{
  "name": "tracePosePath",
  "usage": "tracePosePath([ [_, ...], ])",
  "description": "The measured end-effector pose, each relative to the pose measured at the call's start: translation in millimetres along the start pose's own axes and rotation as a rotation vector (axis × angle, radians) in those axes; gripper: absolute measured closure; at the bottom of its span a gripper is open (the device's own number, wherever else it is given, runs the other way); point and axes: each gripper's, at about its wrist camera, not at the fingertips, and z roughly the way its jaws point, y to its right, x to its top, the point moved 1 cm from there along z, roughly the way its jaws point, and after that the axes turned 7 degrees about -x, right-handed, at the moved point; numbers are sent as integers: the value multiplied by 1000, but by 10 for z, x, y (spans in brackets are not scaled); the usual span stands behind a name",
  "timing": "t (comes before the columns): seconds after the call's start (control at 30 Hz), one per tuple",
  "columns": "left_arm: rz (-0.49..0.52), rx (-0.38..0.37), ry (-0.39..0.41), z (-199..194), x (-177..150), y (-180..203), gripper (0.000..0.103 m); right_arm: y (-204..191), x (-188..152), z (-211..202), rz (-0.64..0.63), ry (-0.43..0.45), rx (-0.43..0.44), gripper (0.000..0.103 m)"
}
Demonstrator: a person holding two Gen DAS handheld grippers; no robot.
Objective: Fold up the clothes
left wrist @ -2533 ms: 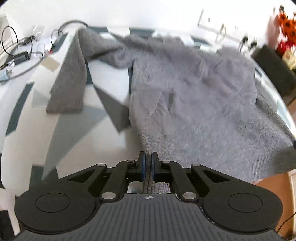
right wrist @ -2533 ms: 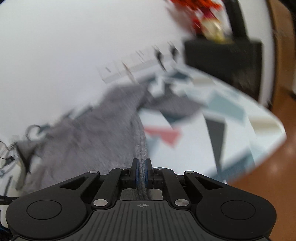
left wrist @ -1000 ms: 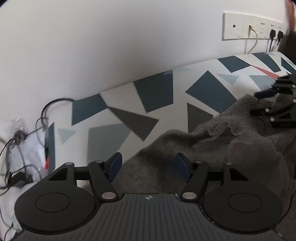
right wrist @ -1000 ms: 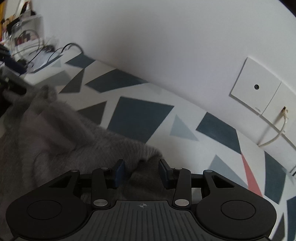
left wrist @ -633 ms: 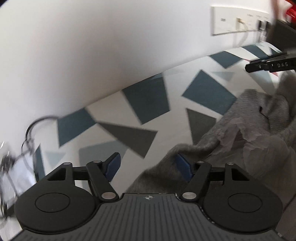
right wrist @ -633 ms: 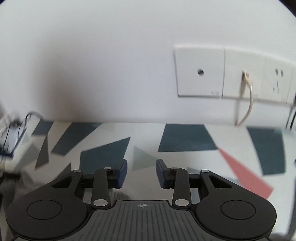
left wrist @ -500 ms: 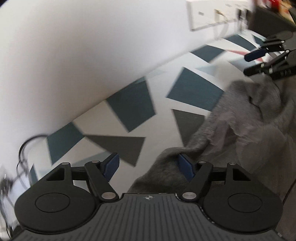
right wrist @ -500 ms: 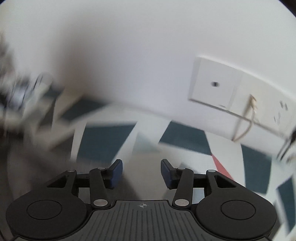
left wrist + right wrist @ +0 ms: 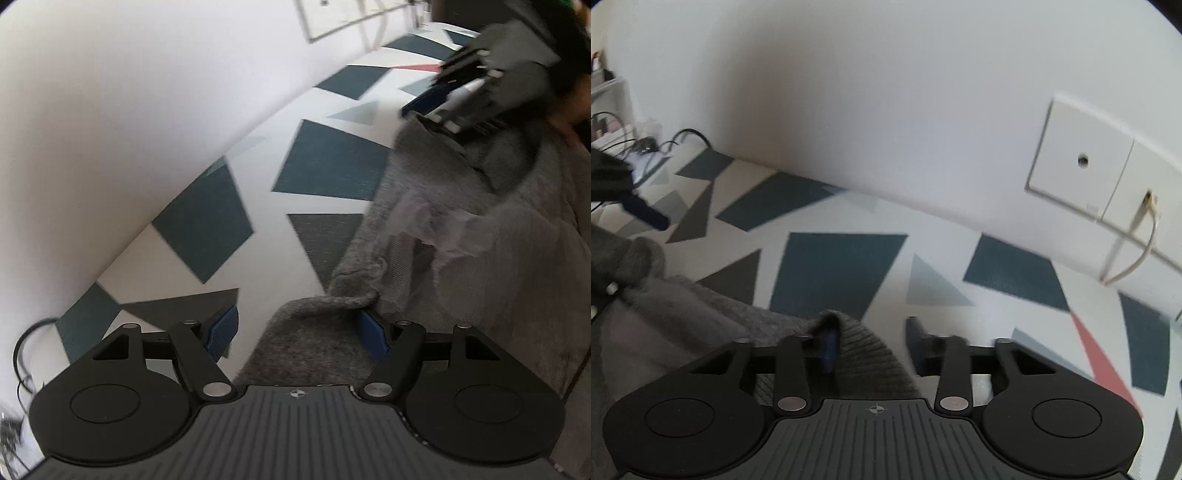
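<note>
A grey knit sweater (image 9: 461, 236) lies bunched on a table (image 9: 325, 162) with a white cloth patterned in blue and grey shapes. My left gripper (image 9: 295, 328) is open, with a folded edge of the sweater lying loose between its blue pads. My right gripper (image 9: 871, 347) is open too, with another edge of the sweater (image 9: 864, 354) beside its left pad. The right gripper also shows in the left wrist view (image 9: 476, 85) above the sweater's far end. The left gripper's blue fingertip shows in the right wrist view (image 9: 646, 214).
A white wall (image 9: 886, 110) runs close behind the table. Wall sockets (image 9: 1078, 162) with a plugged white cable (image 9: 1141, 243) are at the right. Black cables (image 9: 665, 144) and clutter lie at the table's left end.
Both grippers were shut on the sweater's edges 2.5 s ago; they have since carried it toward the wall and opened. In the last half second both moved slightly; the sweater lies released.
</note>
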Motion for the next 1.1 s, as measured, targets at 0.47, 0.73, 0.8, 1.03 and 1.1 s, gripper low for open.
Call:
tracePosePath([
  [0.47,-347,-214,225,-189,-120,-466,90,357,100,-8,215,42,130,100],
  [0.73,-708,38,170,30,-365,-778,92,548,445,360,407,39,72,95],
  [0.8,-725,61,180,-13,-381,-763,90,629,490,257,442,59,80,89],
  [1.03,-572,-17,263,-438,-240,-387,76,640,169,-321,100,56,55,75],
  [1.1,-528,-62,247,-457,-186,-197,64,555,25,-406,-23,50,48,75],
])
